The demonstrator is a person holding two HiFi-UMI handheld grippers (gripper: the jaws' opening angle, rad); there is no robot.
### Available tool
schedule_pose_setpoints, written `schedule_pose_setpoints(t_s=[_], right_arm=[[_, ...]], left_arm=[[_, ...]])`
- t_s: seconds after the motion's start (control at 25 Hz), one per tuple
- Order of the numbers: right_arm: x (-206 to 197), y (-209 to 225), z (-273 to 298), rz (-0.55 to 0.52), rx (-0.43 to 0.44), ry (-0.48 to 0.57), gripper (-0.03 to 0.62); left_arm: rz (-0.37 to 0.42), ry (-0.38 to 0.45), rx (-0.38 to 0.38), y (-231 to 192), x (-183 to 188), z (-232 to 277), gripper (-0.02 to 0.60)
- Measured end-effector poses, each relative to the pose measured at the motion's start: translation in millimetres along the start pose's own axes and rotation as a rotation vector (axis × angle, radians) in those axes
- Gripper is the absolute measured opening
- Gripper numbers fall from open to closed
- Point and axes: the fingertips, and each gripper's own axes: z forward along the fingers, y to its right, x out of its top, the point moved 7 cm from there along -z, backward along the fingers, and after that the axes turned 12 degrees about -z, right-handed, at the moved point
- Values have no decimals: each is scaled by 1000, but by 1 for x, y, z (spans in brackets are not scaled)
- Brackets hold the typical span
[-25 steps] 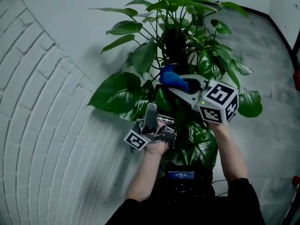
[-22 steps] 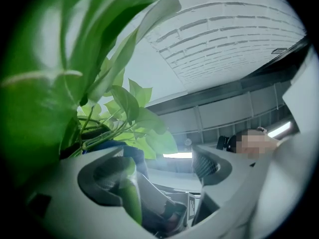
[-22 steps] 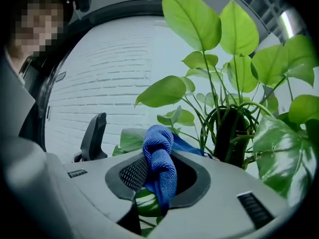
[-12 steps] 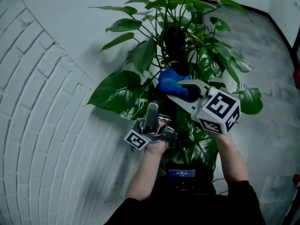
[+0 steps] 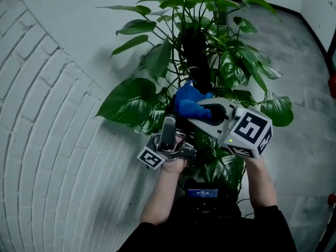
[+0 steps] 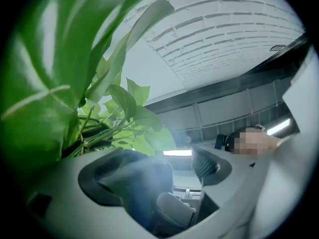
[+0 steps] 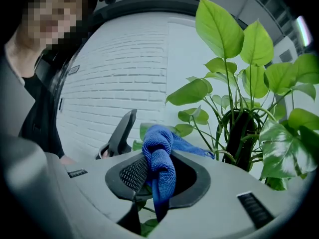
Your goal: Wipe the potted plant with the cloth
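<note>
Two grippers are in among the leaves of the plant (image 5: 231,67), which stands between a white brick wall (image 5: 47,114) and a grey floor (image 5: 310,88). The right gripper (image 5: 202,109) lies across the middle of the plant with its marker cube toward the person; its jaws are clamped on the blue cloth (image 5: 188,101). In the right gripper view (image 7: 159,179) the cloth (image 7: 158,158) is bunched into a knot-like roll between the mesh pads; one end hangs down below the jaws and a flatter fold trails off toward the stems. In the head view the cloth sits just in front of the dark pole (image 5: 195,56) at the plant's centre, beside the large leaf (image 5: 128,101) that spreads to the left; whether it presses on a leaf cannot be told.

The left gripper (image 5: 168,126) is held upright in the left hand (image 5: 173,164), just below the cloth and under the edge of the large leaf. In the left gripper view (image 6: 182,176) its jaws stand a little apart, with ceiling and a light showing through the gap; a dark blurred shape by one pad cannot be made out. A big leaf fills the upper left of that view, close to the camera. A small lit screen (image 5: 202,194) shows at the person's chest.
</note>
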Motion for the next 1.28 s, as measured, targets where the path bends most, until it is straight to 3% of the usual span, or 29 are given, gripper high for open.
schedule_pose_setpoints(t_s=[0.08, 0.28, 0.4, 0.88, 1.28], right_arm=[[2, 2, -8, 27, -4, 40, 115], [15, 21, -35, 39, -165, 140, 115], [20, 26, -39, 20, -202, 142, 115], [17, -12, 12, -151, -25, -35, 115], [9, -29, 9, -152, 21, -23, 115]], left_arm=[[0, 11, -3, 2, 2, -1, 445], [0, 26, -1, 5, 4, -7, 445], [6, 29, -1, 8, 3, -8, 445], [45, 20, -4, 21, -1, -9, 446], [56, 13, 7, 18, -3, -11, 448]])
